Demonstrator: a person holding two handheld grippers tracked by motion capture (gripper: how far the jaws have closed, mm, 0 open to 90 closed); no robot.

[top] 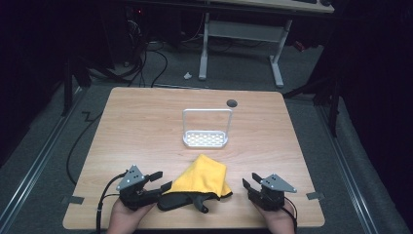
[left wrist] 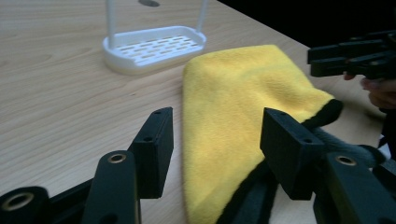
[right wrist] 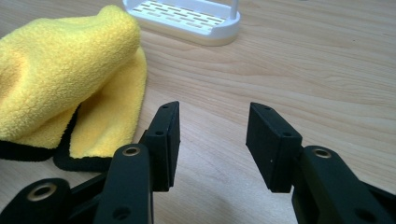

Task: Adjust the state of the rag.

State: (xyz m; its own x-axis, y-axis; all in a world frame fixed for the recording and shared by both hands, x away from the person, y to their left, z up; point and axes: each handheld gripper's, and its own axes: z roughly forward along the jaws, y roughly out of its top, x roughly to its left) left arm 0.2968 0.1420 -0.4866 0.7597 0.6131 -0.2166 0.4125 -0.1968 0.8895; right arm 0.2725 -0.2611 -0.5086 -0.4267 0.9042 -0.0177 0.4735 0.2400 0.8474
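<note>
At table's 6 o'clock edge: yellow cloth (top: 207, 176) lies folded, unheld. Left gripper (top: 159, 181) at its 9 o'clock, jaws wide; right gripper (top: 251, 181) at 3 o'clock, jaws wide, empty. White rack (top: 206, 139) at 12 o'clock untouched; cloth probably goes there next.

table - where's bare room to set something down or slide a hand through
Free: the wide table strip left of the white rack, and the strip right of it. Crowded: the near edge, where the yellow cloth lies between the left gripper and right gripper.
</note>
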